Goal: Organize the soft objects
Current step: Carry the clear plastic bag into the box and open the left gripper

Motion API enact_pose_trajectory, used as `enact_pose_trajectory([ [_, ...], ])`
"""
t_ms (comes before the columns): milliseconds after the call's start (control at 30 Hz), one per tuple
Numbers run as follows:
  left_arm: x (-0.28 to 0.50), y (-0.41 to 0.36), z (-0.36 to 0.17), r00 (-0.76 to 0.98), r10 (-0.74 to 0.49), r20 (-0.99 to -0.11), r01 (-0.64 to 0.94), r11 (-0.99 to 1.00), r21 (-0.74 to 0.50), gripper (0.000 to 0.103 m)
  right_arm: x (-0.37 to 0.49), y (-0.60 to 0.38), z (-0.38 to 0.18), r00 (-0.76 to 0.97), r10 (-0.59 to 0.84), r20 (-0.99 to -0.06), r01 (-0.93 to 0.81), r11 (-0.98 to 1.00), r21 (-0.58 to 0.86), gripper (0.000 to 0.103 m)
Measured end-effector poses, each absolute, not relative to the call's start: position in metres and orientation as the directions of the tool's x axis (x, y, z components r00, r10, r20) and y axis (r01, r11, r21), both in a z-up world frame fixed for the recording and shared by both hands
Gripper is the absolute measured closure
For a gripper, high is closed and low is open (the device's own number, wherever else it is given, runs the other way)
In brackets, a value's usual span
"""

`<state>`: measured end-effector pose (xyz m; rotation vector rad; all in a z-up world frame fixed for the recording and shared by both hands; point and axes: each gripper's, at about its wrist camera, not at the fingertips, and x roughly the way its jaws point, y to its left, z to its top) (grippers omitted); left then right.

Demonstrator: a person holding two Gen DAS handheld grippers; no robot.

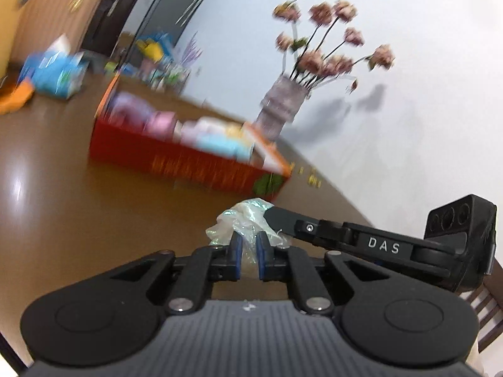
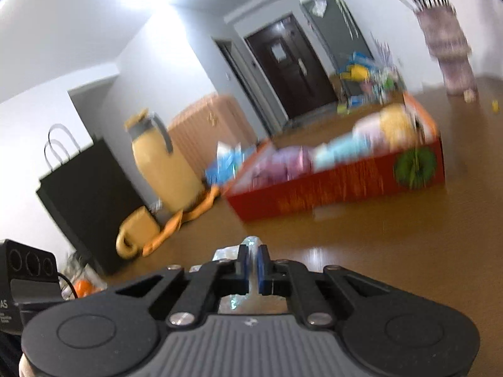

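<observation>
Both grippers hold one crumpled clear plastic bag above the brown table. My left gripper is shut on its near part. My right gripper is shut on the bag too; its finger reaches in from the right in the left wrist view. A red cardboard box holding pink, blue and yellow soft items lies on the table beyond the bag, also seen in the right wrist view. Both views are motion-blurred.
A vase of pink flowers stands behind the box near the white wall. A yellow jug, a yellow mug, an orange cloth and a black paper bag stand at the left. Blue packets lie far left.
</observation>
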<state>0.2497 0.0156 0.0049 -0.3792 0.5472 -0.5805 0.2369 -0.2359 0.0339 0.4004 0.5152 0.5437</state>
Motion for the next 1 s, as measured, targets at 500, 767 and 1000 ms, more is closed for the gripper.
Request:
enact_pose_trajectory([
  [500, 0.478, -0.019, 0.016, 0.660, -0.478, -0.580, 0.317, 0.876, -0.363, 0.093, 0.470, -0.205, 0.055, 0.739, 0.432, -0.517, -0.285, 0.896, 0.341, 0.098],
  [767, 0.484, -0.030, -0.013, 0.646, -0.407, -0.645, 0.332, 0.911, -0.243, 0.065, 0.490, -0.196, 0.015, 0.719, 0.343, -0.604, -0.245, 0.939, 0.241, 0.096],
  [1000, 0.465, -0.021, 0.018, 0.702, -0.368, -0.610, 0.302, 0.929, -0.212, 0.056, 0.475, -0.213, 0.043, 0.725, 0.379, -0.574, -0.242, 0.922, 0.303, 0.066],
])
